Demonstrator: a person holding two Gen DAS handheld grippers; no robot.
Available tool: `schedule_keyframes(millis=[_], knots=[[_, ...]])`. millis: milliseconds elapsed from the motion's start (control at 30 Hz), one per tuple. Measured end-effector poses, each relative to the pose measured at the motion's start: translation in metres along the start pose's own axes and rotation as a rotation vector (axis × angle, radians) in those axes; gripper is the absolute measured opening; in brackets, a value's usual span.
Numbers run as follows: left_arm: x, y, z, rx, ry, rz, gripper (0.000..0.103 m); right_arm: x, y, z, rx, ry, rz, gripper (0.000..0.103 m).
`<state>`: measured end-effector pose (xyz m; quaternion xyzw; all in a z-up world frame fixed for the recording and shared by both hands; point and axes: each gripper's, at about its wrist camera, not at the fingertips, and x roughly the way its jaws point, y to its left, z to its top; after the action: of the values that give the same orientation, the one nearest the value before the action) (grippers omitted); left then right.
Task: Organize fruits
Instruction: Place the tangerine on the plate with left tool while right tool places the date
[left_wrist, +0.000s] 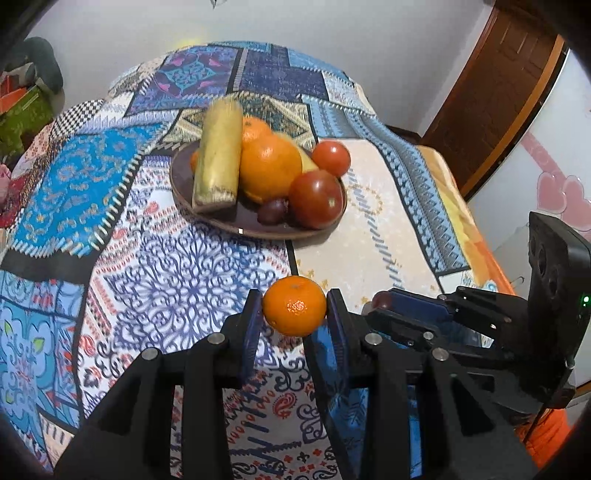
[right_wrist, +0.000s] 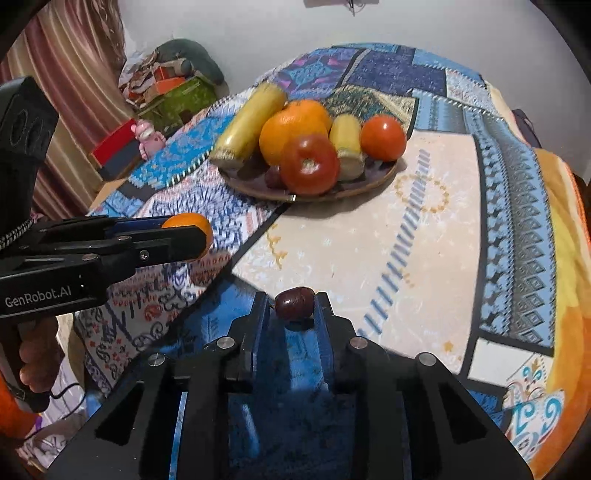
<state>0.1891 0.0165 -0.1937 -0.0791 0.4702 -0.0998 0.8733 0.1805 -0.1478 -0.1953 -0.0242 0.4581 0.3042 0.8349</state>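
My left gripper (left_wrist: 294, 304) is shut on a small mandarin (left_wrist: 294, 305) and holds it above the patterned tablecloth, short of the brown plate (left_wrist: 221, 221). It shows from the side in the right wrist view (right_wrist: 201, 236). My right gripper (right_wrist: 294, 304) is shut on a dark red jujube (right_wrist: 294, 303), held low over the cloth; it shows in the left wrist view (left_wrist: 380, 301). The plate (right_wrist: 384, 175) holds two corn cobs (left_wrist: 218, 158), oranges (left_wrist: 271, 166), two tomatoes (left_wrist: 317, 199) and another jujube (left_wrist: 272, 211).
The table carries a blue patchwork cloth (left_wrist: 177, 280) with a beige panel (right_wrist: 369, 251). Boxes and a pink toy (right_wrist: 147, 138) stand at the left beside the table. A wooden door (left_wrist: 491, 99) is at the back right.
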Motion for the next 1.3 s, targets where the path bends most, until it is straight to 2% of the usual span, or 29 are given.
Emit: schedule_keyframes(millis=[300, 600, 800, 1033, 1300], knots=[[-0.011, 0.003, 0.034, 0.002, -0.069, 0.012, 0.035, -0.019, -0.005, 0.03, -0.005, -0.1, -0.017, 0.023], [-0.007, 0.005, 0.075, 0.0, -0.125, 0.018, 0.035, -0.017, -0.014, 0.064, -0.007, -0.166, -0.041, 0.023], [0.009, 0.002, 0.098, 0.012, -0.134, 0.025, 0.035, -0.002, -0.026, 0.079, 0.004, -0.162, -0.071, 0.023], [0.039, 0.006, 0.122, 0.013, -0.115, 0.048, 0.035, 0.027, -0.044, 0.09, 0.037, -0.108, -0.129, 0.023], [0.06, 0.012, 0.135, 0.01, -0.097, 0.057, 0.035, 0.039, -0.053, 0.09, 0.062, -0.087, -0.112, 0.024]])
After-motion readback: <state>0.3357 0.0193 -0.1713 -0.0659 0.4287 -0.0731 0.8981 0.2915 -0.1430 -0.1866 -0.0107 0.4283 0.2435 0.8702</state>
